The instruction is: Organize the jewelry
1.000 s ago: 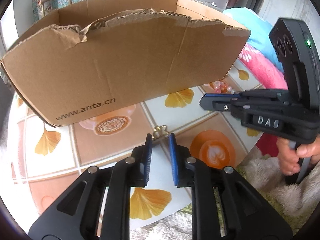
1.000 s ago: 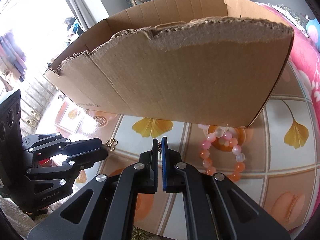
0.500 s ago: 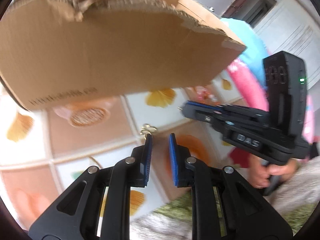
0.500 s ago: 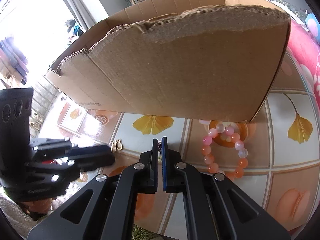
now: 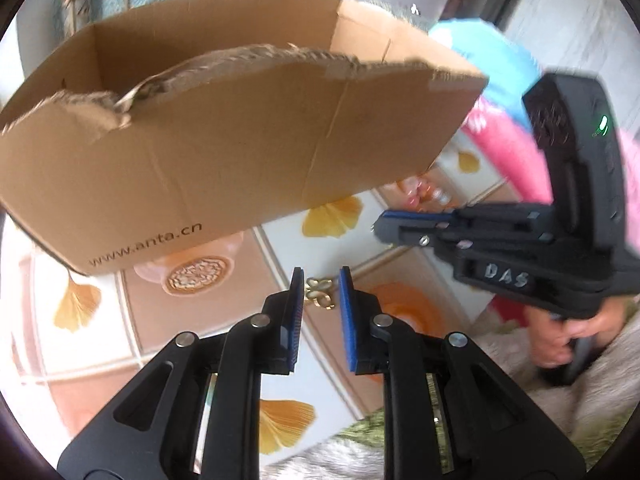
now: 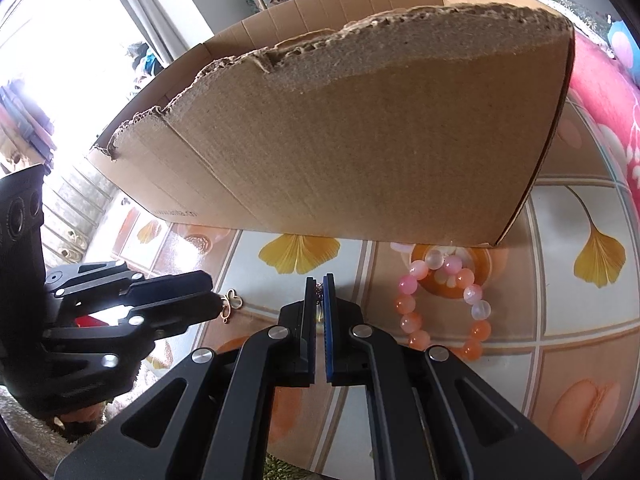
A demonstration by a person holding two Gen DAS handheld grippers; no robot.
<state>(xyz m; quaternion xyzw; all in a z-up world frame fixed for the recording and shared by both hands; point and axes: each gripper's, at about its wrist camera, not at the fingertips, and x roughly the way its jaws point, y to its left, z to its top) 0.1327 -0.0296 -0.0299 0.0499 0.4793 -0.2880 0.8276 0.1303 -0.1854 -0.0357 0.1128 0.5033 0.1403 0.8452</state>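
Gold filigree, a small clover-shaped charm (image 5: 319, 293), lies on the tablecloth (image 5: 224, 332) just ahead of the left gripper (image 5: 319, 280), seen in the narrow gap between its blue pads without touching either; in the right wrist view the same charm (image 6: 232, 305) sits at that gripper's (image 6: 208, 292) tips. The right gripper (image 6: 319, 285) is closed to a slit, with a tiny pinkish, chain-like bit pinched between the pads (too small to name for certain). Its bead bracelet (image 6: 444, 304) lies just to the right on the cloth, a loop of glossy round beads in orange, pink and milky white, its far end near the bottom edge of the cardboard box (image 6: 360, 152). The box is plain brown corrugated board, its top edge torn ragged, standing open behind both pieces. Beneath them, the cloth is smooth and shiny, printed with tiles, yellow ginkgo leaves and coffee cups. A hand (image 5: 560, 340) grips the right gripper's handle.
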